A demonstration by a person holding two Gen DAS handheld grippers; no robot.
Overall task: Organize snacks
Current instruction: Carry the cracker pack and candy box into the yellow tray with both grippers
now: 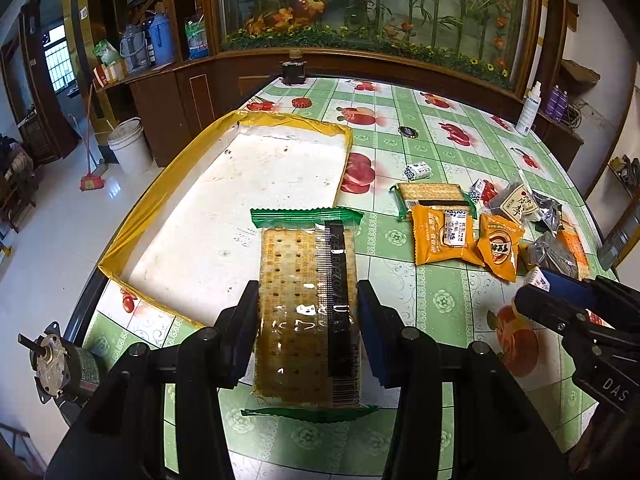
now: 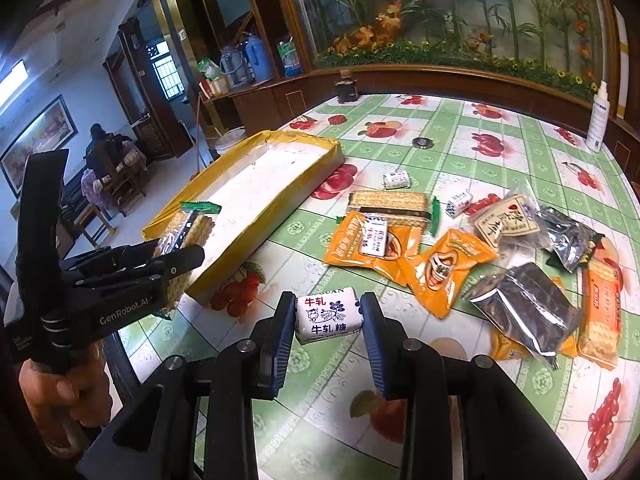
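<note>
Left wrist view first: the left gripper [image 1: 308, 320] is clamped on a cracker pack [image 1: 306, 304], a long clear wrapper with green crimped ends, its two blue pads pressing the pack's long sides. The pack hangs above the near edge of a shallow tray [image 1: 224, 128] with a yellow rim and a scuffed white floor (nothing lies in it that I can see). The tray sits on the table [image 1: 420, 292], which wears a green checked cloth printed with fruit.

From the right wrist view, the right gripper [image 2: 329, 318] has its jaws closed on a small white milk candy [image 2: 329, 315] with red and blue characters, held clear of the cloth just in front of the tray's near corner. The person's hand [image 2: 64, 388] grips the handle of the left tool at the lower left.

Well to the right of the tray lies the loose heap: two orange packets [image 2: 404, 252] side by side, a second cracker pack [image 2: 390, 202] just behind them with another white candy resting on the left orange packet, dark foil bags [image 2: 528, 312] and an orange-wrapped cracker pack [image 2: 600, 312] at the far right. A white spray bottle [image 2: 597, 118] stands upright at the table's far edge.
</note>
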